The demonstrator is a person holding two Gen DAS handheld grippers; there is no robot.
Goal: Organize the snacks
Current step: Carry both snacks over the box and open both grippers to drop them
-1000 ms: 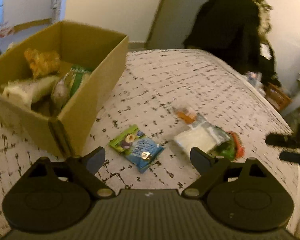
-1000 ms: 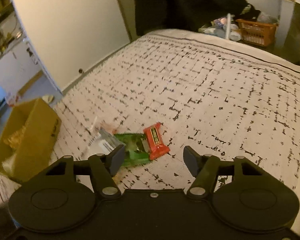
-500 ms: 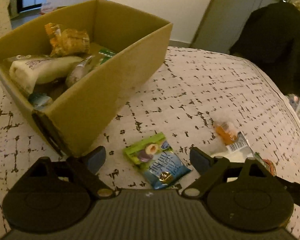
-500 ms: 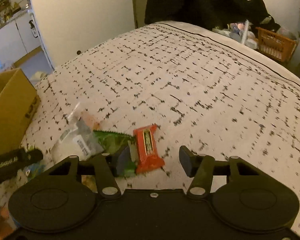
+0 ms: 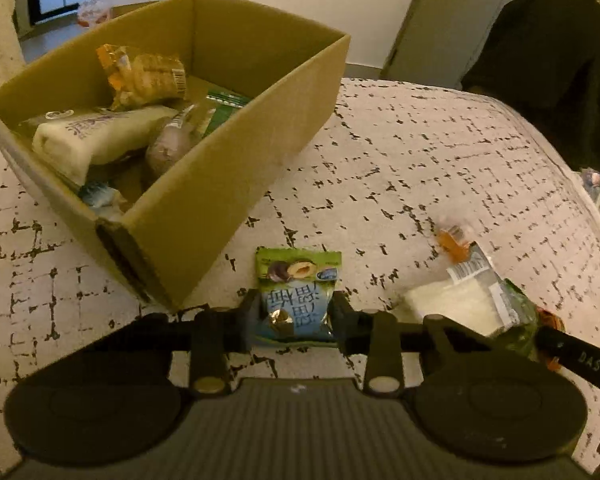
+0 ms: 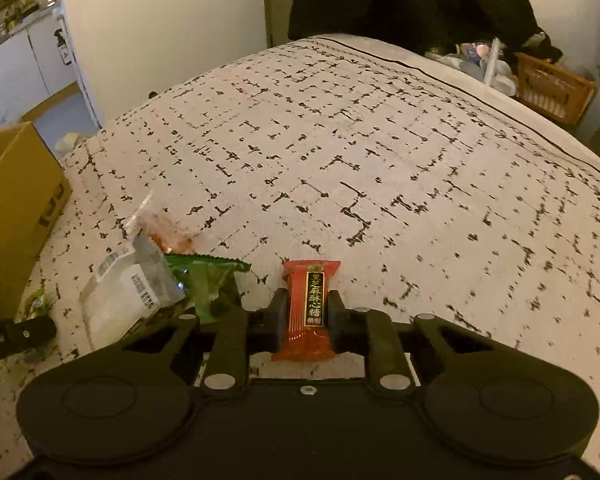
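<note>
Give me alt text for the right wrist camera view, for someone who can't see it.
The right gripper has just closed its fingers on a red candy bar lying on a patterned bedspread. To its left lie a green packet and a clear white-filled bag, with a cardboard box beyond.

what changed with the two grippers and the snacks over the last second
Both jaws have just been closing: the left hand-held gripper now pinches the blue-green snack packet, the right hand-held gripper the red candy bar. Cardboard box and clear bag stayed put.

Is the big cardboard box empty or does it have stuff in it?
Not empty. The open cardboard box holds several snack packets, including an orange bag and a white packet.
</note>
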